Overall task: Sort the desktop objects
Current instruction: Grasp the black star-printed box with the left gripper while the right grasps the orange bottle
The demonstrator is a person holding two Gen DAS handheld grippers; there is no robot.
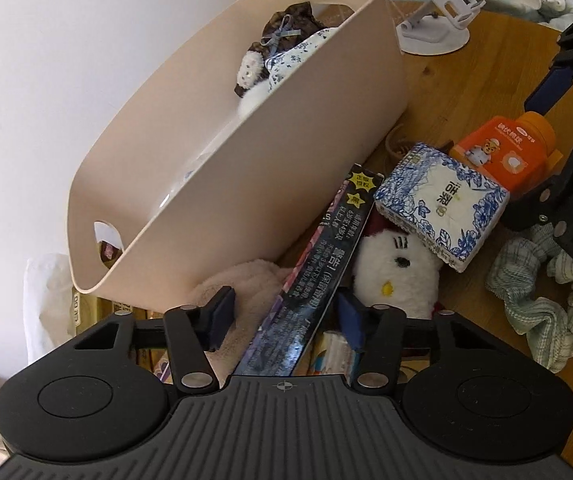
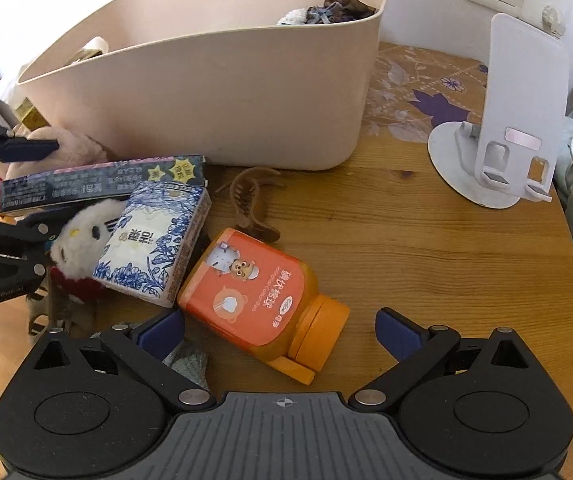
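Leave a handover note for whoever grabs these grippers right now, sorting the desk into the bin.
Left gripper: open, jaws either side of the dark flat box, pads not pressing it.
Right gripper: open, straddling the orange bottle, no grip.
Done: a small plush and some fabric lie in the beige bin.
Left on the table: box, bottle, tissue pack, white plush, hair claw, checked cloth.

A beige basket (image 2: 214, 92) stands on the brown wooden table (image 2: 426, 248), beside an orange bottle (image 2: 262, 300), a blue-and-white floral tissue pack (image 2: 154, 240) and a white plush toy (image 2: 80, 240).
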